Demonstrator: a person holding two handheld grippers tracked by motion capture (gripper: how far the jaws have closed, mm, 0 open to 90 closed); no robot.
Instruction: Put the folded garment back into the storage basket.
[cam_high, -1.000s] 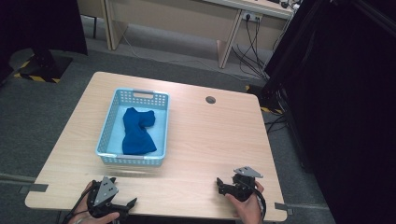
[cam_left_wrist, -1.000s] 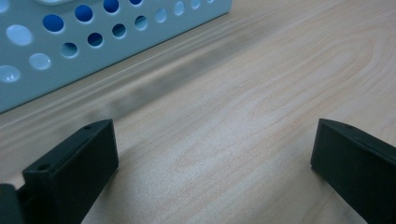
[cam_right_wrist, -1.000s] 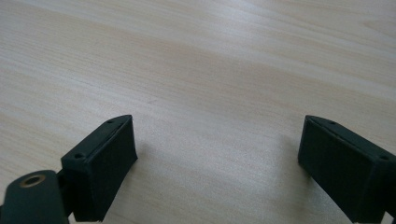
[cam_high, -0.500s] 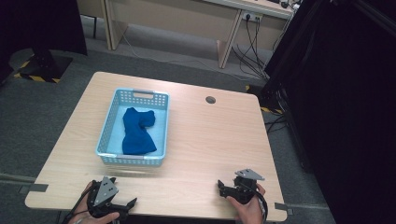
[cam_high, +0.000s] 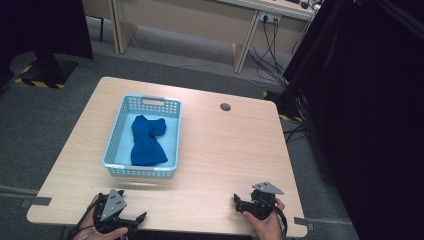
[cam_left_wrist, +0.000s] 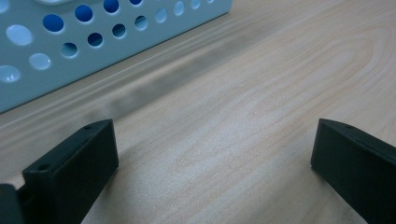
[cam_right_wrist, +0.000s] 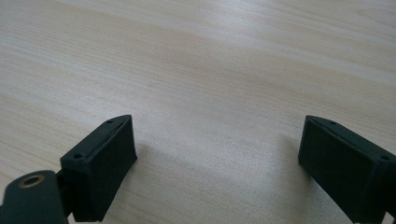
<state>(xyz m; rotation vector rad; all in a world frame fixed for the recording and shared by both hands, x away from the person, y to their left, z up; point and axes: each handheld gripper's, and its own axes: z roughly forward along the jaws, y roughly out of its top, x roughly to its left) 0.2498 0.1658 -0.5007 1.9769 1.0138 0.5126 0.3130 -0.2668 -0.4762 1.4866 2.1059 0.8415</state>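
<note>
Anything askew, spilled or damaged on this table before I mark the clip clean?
Nothing stands out. The blue cloth lies crumpled but wholly inside the light blue basket, which sits flat on the wooden table. The left gripper and right gripper rest near the table's front edge, jaws open, holding nothing.

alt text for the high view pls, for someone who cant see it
A light blue basket holding a crumpled dark blue cloth sits on a wooden table. At the near edge, a person's hands rest the left claw and right claw on the tabletop.
</note>
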